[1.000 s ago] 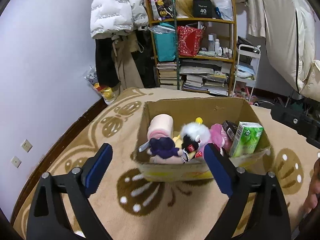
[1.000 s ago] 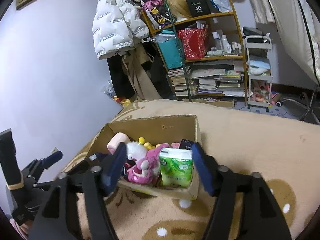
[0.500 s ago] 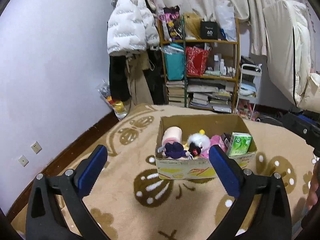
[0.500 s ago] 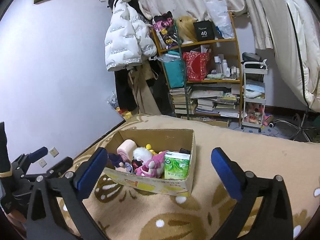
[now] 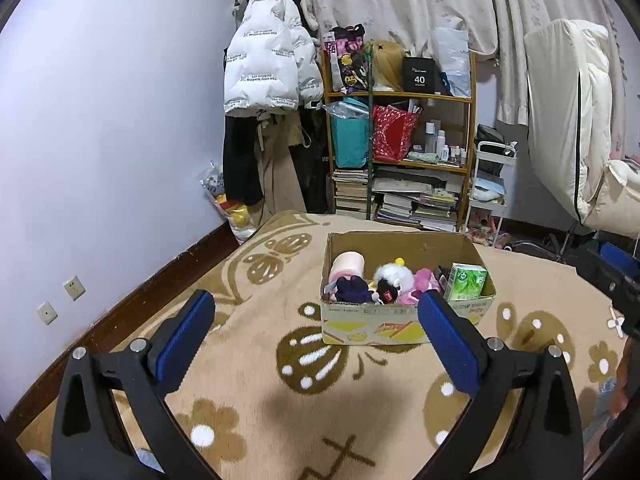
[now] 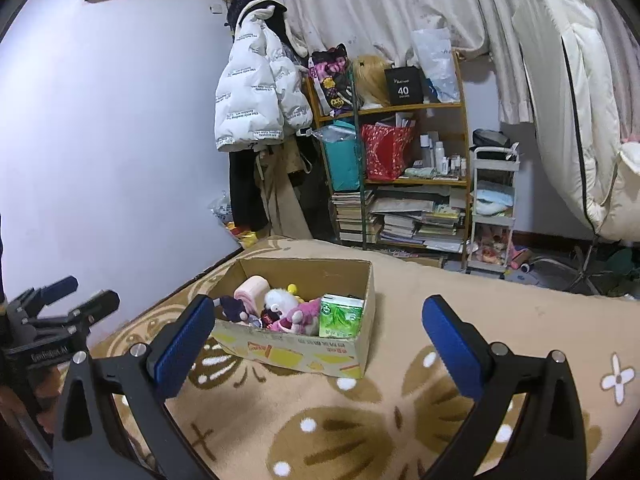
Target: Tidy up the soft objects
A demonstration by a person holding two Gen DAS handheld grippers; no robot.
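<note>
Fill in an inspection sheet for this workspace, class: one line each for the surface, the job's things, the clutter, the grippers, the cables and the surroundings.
Surface: beige carpet with brown butterfly pattern, bare around the box.
Job's things: open brown cardboard box on the carpet, holding a pink roll, dark purple plush, white fluffy plush, pink plush and green tissue pack.
Clutter: nothing seen loose on the carpet.
Grippers: left gripper and right gripper both empty, jaws wide open, short of the box.
Cables: nothing seen.
Surroundings: crowded wooden shelf, white puffer jacket, curtains, white trolley.
</note>
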